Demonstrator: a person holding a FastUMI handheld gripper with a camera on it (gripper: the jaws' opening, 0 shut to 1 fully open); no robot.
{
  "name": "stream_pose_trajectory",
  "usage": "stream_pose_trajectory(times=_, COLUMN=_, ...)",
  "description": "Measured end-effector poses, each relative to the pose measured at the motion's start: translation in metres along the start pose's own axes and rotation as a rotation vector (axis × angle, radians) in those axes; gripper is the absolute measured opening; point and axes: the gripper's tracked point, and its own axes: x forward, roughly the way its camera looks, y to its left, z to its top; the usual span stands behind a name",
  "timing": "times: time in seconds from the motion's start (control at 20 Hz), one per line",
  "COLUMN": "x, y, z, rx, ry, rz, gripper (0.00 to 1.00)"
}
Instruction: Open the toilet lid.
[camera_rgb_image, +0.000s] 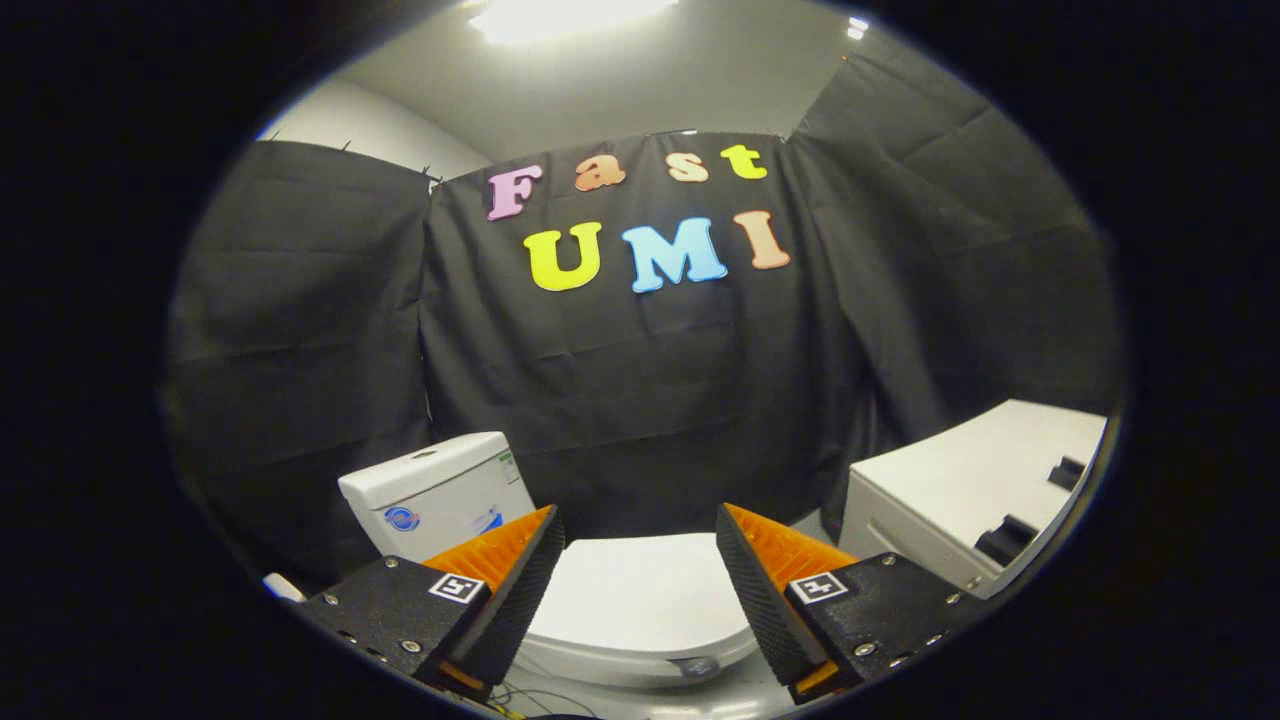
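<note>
**Toilet lid lies closed, just ahead of and below your jaws**

Your gripper (640, 580) has its jaws spread wide, holding nothing. Between them you look down on the white toilet lid (640, 600), flat and shut, its front edge nearest you. Its long axis runs away toward the cistern (440, 495), beyond the left finger. A white cabinet (960, 490) stands to the right, apart from the toilet.
</note>
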Motion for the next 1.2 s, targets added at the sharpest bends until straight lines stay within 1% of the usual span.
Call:
stream_pose_trajectory(times=0.1, x=0.001, y=-0.008, z=-0.018, rx=0.094, ry=0.023, rz=-0.025, gripper=0.95)
stream_pose_trajectory(times=0.2, x=0.000, y=-0.008, z=-0.035, rx=0.150, ry=0.041, rz=-0.047, gripper=0.96)
stream_pose_trajectory(times=0.35, x=0.001, y=-0.006, z=-0.063, rx=0.230, ry=0.077, rz=-0.060, gripper=0.95)
stream_pose_trajectory(times=0.45, x=0.000, y=-0.005, z=-0.086, rx=0.322, ry=0.119, rz=-0.058, gripper=0.95)
stream_pose_trajectory(times=0.55, x=-0.001, y=-0.012, z=-0.113, rx=0.386, ry=0.161, rz=-0.075, gripper=0.95)
stream_pose_trajectory(times=0.7, x=-0.003, y=-0.023, z=-0.148, rx=0.424, ry=0.205, rz=-0.084, gripper=0.95)
stream_pose_trajectory(times=0.95, x=0.000, y=-0.063, z=-0.192, rx=0.474, ry=0.280, rz=-0.140, gripper=0.94)
stream_pose_trajectory(times=1.2, x=-0.006, y=-0.085, z=-0.227, rx=0.574, ry=0.326, rz=-0.190, gripper=0.92)
